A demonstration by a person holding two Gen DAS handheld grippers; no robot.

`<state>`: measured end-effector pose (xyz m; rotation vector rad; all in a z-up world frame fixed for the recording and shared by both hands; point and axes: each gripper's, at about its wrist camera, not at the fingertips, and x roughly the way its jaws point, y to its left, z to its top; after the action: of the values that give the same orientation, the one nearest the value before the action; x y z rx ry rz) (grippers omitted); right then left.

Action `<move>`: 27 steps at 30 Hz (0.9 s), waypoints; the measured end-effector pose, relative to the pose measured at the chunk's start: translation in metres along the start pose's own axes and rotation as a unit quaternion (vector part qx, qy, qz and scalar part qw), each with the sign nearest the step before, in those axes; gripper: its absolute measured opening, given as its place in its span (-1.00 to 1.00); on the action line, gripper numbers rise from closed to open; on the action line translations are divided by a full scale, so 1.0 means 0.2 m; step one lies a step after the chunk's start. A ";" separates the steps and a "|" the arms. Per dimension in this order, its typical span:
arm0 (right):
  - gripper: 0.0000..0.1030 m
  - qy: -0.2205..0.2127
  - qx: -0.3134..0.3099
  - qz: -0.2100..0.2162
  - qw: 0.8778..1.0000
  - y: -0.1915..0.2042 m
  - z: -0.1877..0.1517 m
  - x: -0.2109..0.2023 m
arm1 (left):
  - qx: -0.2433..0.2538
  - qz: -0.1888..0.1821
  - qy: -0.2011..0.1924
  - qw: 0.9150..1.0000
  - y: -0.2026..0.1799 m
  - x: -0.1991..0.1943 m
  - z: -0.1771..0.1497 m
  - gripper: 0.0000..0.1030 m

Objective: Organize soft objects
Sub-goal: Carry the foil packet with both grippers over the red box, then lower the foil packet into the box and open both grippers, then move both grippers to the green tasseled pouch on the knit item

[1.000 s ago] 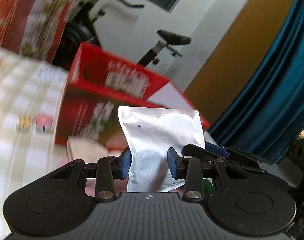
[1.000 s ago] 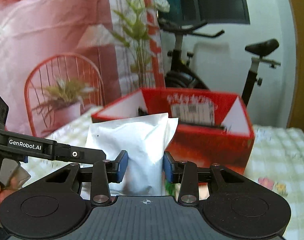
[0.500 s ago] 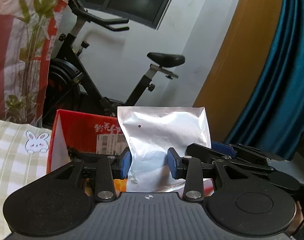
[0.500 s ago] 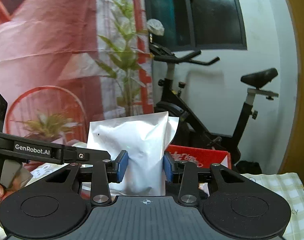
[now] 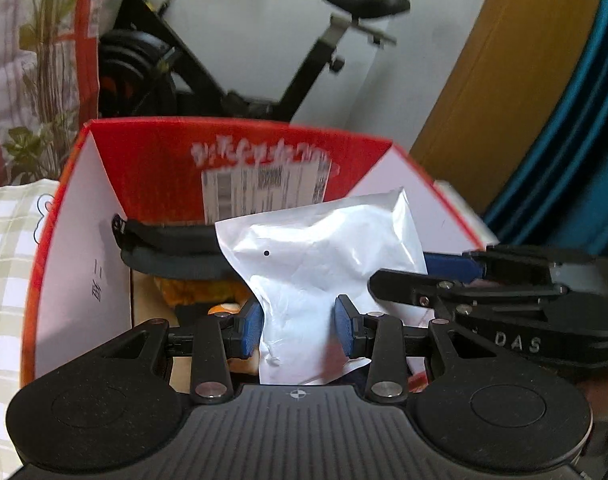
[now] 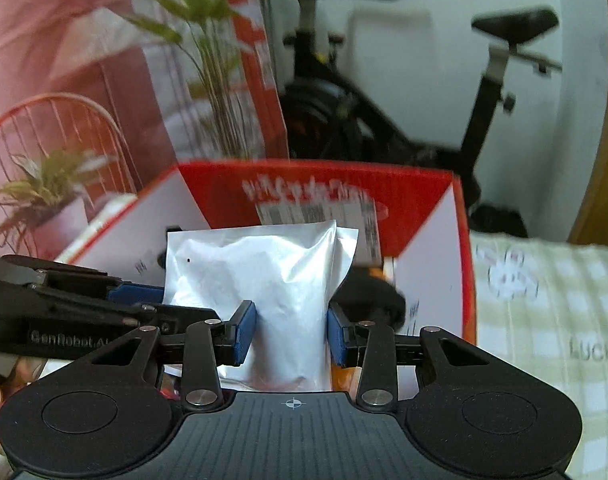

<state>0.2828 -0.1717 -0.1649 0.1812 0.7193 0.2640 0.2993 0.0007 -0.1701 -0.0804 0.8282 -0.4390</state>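
Two black handheld grippers with blue pads, the left gripper (image 5: 299,330) and the right gripper (image 6: 291,332), are both clamping a crinkled white plastic pouch (image 5: 328,264) from opposite sides, holding it upright above an open red cardboard box (image 6: 460,240) on a green checked tablecloth (image 6: 552,320).
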 end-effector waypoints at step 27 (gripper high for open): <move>-0.07 0.069 0.020 -0.067 0.995 0.05 -0.01 0.09 | 0.051 0.033 -0.047 0.997 -0.05 -0.29 -0.03 0.29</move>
<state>0.2930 -0.1570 -0.1750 0.1525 0.8709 0.1356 0.2573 0.0157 -0.1325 0.0213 0.7132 -0.4126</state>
